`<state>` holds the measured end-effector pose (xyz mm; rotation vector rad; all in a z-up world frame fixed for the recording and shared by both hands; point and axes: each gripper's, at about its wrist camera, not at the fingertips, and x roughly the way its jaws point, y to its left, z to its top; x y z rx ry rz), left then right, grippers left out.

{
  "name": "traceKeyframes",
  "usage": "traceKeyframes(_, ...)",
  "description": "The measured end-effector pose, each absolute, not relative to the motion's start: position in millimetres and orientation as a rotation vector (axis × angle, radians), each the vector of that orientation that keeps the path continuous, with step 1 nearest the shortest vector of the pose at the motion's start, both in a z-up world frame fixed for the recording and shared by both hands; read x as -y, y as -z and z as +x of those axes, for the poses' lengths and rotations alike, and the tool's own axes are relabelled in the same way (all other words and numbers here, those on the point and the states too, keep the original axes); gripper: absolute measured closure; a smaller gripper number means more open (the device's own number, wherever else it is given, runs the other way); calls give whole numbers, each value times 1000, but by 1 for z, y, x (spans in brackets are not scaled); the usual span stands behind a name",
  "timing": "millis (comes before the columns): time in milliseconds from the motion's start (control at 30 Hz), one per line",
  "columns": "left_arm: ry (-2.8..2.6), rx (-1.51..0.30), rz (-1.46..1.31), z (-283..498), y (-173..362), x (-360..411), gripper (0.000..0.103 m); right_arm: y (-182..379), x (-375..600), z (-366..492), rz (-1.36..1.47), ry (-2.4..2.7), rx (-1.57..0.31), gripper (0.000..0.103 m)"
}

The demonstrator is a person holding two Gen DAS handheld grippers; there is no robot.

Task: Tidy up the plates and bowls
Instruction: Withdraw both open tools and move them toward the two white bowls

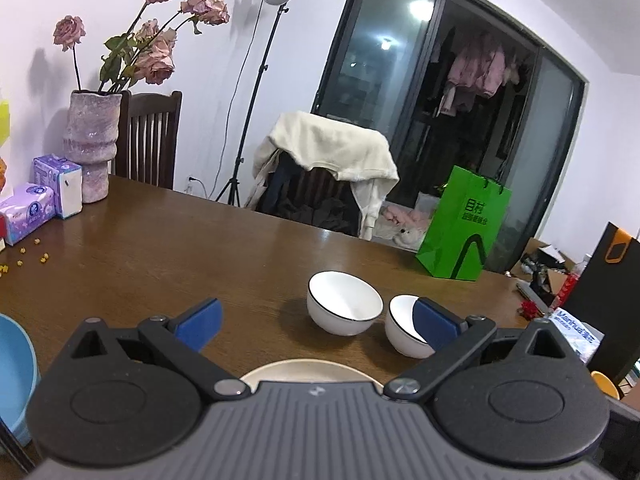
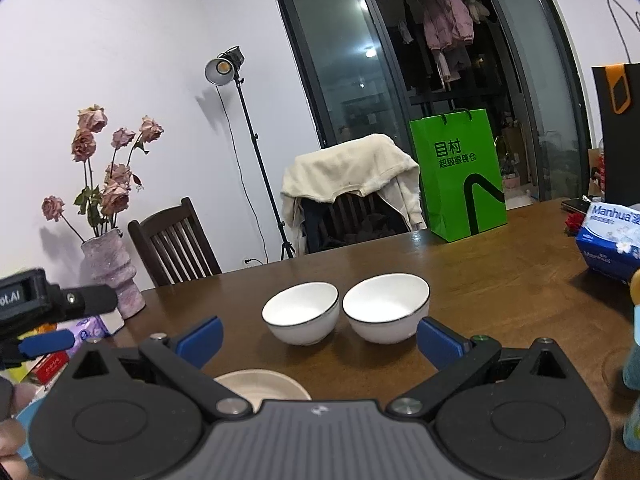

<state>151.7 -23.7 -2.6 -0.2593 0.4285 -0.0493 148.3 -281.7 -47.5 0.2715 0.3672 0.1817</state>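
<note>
Two white bowls with dark rims stand side by side on the brown table. In the left wrist view the left bowl (image 1: pixel 344 307) is in full view and the right bowl (image 1: pixel 404 332) is partly behind my right finger. In the right wrist view both the left bowl (image 2: pixel 301 312) and the right bowl (image 2: pixel 386 307) show fully. A beige plate (image 1: pixel 310 372) lies just under the left gripper, and also under the right gripper (image 2: pixel 262 388). My left gripper (image 1: pixel 318 322) is open and empty, short of the bowls. My right gripper (image 2: pixel 320 340) is open and empty, just before the bowls. A light blue bowl (image 1: pixel 16 376) sits at the far left.
A pink vase with dried roses (image 1: pixel 90 144) and tissue packs (image 1: pixel 52 184) stand at the table's back left. A green paper bag (image 2: pixel 460 176) stands at the far edge. A blue tissue box (image 2: pixel 612 236) lies at the right. Chairs stand behind the table.
</note>
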Motion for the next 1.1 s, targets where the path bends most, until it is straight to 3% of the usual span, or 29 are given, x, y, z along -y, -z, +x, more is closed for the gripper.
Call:
traceKeyframes(667,-65,-456,-319,221,-33,19,0,-15,250,234,195,-169,-396,0)
traceKeyframes(1100,-142,-511,-364,300,-26,5,0,-7,260,308,264,-161,-478,0)
